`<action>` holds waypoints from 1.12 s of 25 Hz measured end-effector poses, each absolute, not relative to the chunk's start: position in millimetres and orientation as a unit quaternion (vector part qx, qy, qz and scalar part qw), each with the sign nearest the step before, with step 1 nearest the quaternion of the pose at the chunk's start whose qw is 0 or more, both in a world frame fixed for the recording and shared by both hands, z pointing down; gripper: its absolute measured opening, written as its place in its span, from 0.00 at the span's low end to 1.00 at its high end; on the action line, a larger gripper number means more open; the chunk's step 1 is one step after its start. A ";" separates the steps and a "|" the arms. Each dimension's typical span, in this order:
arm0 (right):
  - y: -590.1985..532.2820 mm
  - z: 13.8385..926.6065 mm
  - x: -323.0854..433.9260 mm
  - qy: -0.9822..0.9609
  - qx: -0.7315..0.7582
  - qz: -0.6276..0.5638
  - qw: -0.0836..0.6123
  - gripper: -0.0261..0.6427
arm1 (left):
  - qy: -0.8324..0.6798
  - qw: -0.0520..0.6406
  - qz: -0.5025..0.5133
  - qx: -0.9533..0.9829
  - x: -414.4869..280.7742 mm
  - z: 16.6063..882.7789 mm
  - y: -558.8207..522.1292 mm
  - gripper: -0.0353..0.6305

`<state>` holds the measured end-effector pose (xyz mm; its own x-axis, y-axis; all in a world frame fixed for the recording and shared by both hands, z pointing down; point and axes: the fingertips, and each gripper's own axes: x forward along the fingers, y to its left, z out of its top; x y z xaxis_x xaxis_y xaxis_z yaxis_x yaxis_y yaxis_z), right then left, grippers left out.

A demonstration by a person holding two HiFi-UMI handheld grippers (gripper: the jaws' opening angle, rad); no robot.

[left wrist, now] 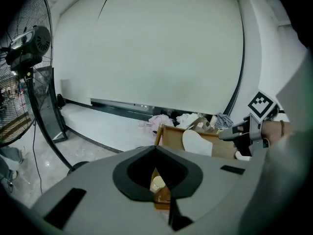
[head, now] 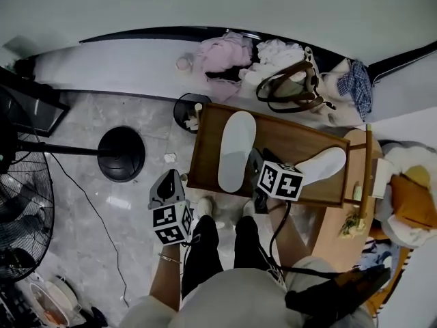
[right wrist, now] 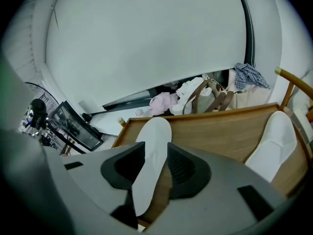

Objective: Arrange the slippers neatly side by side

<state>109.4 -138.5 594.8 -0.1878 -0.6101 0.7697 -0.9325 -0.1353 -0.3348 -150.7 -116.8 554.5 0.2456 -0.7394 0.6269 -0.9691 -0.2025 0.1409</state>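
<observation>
Two white slippers lie on a low wooden table [head: 293, 142]. The left slipper [head: 235, 149] lies lengthwise near the table's left side. The right slipper [head: 322, 164] lies slanted at the right, well apart from the first. My right gripper [head: 255, 160] hovers over the front edge, just right of the left slipper's near end, and is open. In the right gripper view that slipper [right wrist: 152, 141] shows between the spread jaws [right wrist: 155, 153], untouched, with the other slipper [right wrist: 274, 143] far right. My left gripper [head: 171, 178] hangs over the floor left of the table, its tips [left wrist: 156, 148] meeting, empty.
A standing fan [head: 20, 210] and a round black base [head: 121, 154] occupy the floor on the left. A small bin [head: 188, 111] sits at the table's far-left corner. Clothes [head: 225, 57] and a brown bag [head: 290, 84] lie behind. A wooden chair [head: 369, 176] stands right.
</observation>
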 end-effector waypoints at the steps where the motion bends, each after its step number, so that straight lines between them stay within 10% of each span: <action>1: -136.3 590.1 112.7 -0.632 0.613 0.438 0.182 0.27 | -0.573 0.262 0.216 0.746 -147.0 552.3 -116.1 0.08; 28: -63.9 471.6 219.2 -0.600 0.704 0.363 0.114 0.27 | -0.462 0.213 0.164 0.845 21.4 459.2 -126.5 0.08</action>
<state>219.2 -63.9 471.6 0.0162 -0.7614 0.6481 -0.9276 -0.2534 -0.2745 21.4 -126.5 459.2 0.5205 -0.7106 0.4734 -0.8501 -0.4830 0.2098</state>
